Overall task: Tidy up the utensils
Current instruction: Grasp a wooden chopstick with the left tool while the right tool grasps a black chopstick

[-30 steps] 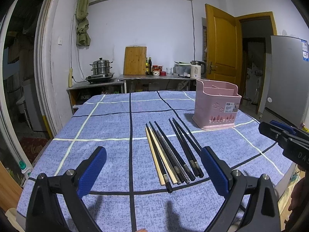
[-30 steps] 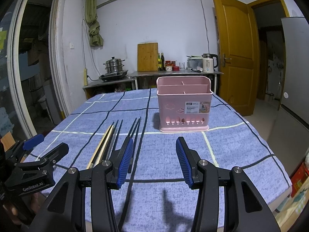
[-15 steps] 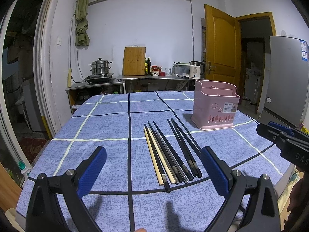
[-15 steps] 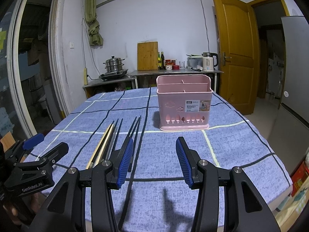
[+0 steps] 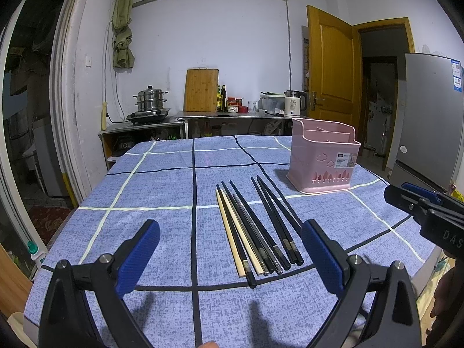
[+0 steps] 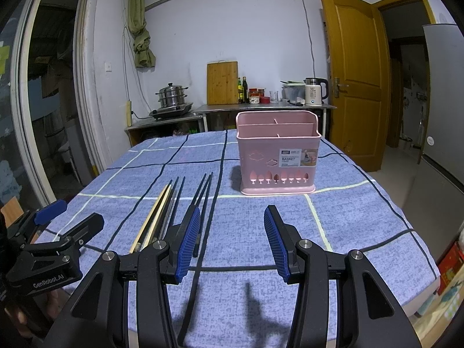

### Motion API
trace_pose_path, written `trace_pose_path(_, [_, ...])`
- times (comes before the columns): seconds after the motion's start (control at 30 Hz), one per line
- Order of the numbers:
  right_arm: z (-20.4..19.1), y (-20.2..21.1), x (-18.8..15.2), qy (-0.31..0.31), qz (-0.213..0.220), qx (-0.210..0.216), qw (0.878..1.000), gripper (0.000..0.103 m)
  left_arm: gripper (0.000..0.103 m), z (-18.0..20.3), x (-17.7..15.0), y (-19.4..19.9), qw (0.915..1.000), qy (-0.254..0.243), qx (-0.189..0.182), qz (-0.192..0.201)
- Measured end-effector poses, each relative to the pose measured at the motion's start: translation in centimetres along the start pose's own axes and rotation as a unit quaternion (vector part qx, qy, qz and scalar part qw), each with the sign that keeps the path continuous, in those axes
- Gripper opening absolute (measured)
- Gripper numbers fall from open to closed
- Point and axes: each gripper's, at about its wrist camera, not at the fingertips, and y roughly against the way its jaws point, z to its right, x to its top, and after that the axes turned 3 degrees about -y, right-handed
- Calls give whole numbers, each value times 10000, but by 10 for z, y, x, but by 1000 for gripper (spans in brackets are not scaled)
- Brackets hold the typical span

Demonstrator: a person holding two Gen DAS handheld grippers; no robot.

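Note:
Several chopsticks (image 5: 255,226), black ones and pale wooden ones, lie side by side on the blue checked tablecloth (image 5: 162,185). A pink utensil basket (image 5: 323,159) with divided compartments stands upright to their right. My left gripper (image 5: 230,256) hovers wide open over the near ends of the chopsticks, nothing between its fingers. In the right wrist view the chopsticks (image 6: 174,203) lie left of my right gripper (image 6: 232,239), which is open and empty, in line with the pink basket (image 6: 278,156) ahead. The right gripper (image 5: 429,211) shows at the right edge of the left wrist view.
The table's near edge runs just under both grippers. A counter along the back wall holds a steamer pot (image 5: 150,101), a cutting board (image 5: 200,90), bottles and a kettle (image 5: 294,103). A wooden door (image 5: 333,75) and a fridge (image 5: 429,116) stand to the right.
Both grippers have stayed almost still; the view shifted very slightly. Chopsticks and basket have not moved.

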Motion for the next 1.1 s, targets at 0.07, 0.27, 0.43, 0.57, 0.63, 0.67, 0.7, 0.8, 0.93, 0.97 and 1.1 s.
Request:
trace_pose_path(0.07, [0,-1,0,0,-15,7,10000,47,100,0,0,-1,10000,-14,-12,-17])
trace_pose_path(0.27, [-1,-13,2,26,-125,75,9999,47,100,-7,-1,-16,9996,-9,-42,-266])
trace_pose_path(0.43, [-2,-32,6,34,-332,215,9992,47,99,-18,-2,-40,9980,-26,-3,-634])
trace_pose_path(0.57, [-4,-56,10,54,-620,365,9974,47,94,-30,1,-70,9946,47,41,-1038])
trace_pose_path(0.63, [-6,-70,11,46,-836,440,9955,47,89,-35,2,-87,9922,80,50,-1245])
trace_pose_path(0.67, [-7,-76,12,39,-911,471,9947,47,85,-37,3,-95,9907,125,42,-1357])
trace_pose_path(0.7, [-8,-84,13,62,-985,500,9939,47,80,-40,3,-105,9881,176,31,-1530])
trace_pose_path(0.8, [-12,-101,17,210,-1097,476,9926,47,74,-47,3,-130,9803,389,-125,-1931])
trace_pose_path(0.93, [-14,-127,21,256,-1280,495,9902,47,72,-48,4,-149,9761,464,-163,-2115])
trace_pose_path(0.97, [-14,-134,21,263,-1333,494,9895,47,71,-47,5,-152,9760,427,-124,-2133])
trace_pose_path(1.1, [-17,-157,21,305,-1553,542,9859,47,71,-47,4,-165,9721,534,-156,-2278])
